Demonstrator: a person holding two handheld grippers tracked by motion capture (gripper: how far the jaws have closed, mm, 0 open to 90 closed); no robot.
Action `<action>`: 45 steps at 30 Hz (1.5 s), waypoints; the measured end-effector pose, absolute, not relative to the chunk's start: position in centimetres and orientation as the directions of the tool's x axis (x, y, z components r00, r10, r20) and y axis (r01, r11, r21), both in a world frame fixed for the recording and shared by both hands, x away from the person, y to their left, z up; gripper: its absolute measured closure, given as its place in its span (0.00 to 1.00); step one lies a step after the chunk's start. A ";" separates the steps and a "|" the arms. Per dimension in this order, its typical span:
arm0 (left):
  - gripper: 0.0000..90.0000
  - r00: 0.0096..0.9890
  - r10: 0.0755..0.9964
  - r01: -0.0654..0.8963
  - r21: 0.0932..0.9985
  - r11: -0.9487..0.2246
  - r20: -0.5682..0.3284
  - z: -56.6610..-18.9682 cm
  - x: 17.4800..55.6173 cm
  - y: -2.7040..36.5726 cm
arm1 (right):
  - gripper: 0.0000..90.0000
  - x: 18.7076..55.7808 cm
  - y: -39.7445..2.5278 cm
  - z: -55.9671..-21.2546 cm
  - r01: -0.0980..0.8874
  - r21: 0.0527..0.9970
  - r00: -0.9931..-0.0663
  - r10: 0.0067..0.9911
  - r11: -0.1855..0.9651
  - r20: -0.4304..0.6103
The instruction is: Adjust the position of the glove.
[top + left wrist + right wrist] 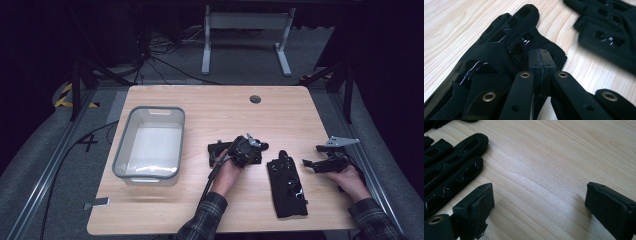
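My left gripper (pixel 541 65) has its fingers (pixel 541 60) clenched flat together, pad on pad, and I cannot tell whether any cloth is caught between them. Their tip rests against the cuff edge of a black glove (pixel 499 50), which lies flat on the desk (pixel 454 22) and runs from the lower left of the left gripper view toward its top centre, fingertips pointing away. In the upper right of that view lies a second black glove (pixel 609 27), apart from the first.

My right gripper (pixel 539 205) is released: its fingers (pixel 480 202) stand wide apart with bare wood between them, grasping nothing. The second glove's padded digits sit at the left edge of the right gripper view, just beside the left-hand finger.

In the high view, the left gripper (pixel 245 149) sits over the first glove (pixel 220 148) just right of the frame's centre, the second glove (pixel 286 187) lies lower and to the right, and the right gripper (pixel 312 165) hovers at that glove's right. A grey bin (pixel 150 142) stands at centre left of the desk, well apart from both gloves.
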State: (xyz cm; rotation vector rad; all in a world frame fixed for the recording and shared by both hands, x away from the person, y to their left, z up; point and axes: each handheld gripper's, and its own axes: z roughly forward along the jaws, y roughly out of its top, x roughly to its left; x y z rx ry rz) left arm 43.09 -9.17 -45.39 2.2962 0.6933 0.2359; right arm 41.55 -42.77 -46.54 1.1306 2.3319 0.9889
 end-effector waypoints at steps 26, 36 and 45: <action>1.00 0.726 0.688 0.507 0.677 -0.534 -0.001 -42.6 46.3 -2.0 | 0.10 41.6 -42.8 -46.5 0.534 0.726 -0.613 0.789 0.434 -0.021; 1.00 0.697 0.717 0.562 0.625 -0.542 -0.006 -45.0 47.3 -1.4 | 0.10 41.6 -42.8 -46.6 0.533 0.726 -0.614 0.789 0.434 -0.021; 1.00 0.691 0.723 0.582 0.590 -0.559 0.004 -44.7 46.0 -1.4 | 0.10 41.6 -42.8 -46.5 0.534 0.726 -0.614 0.789 0.434 -0.020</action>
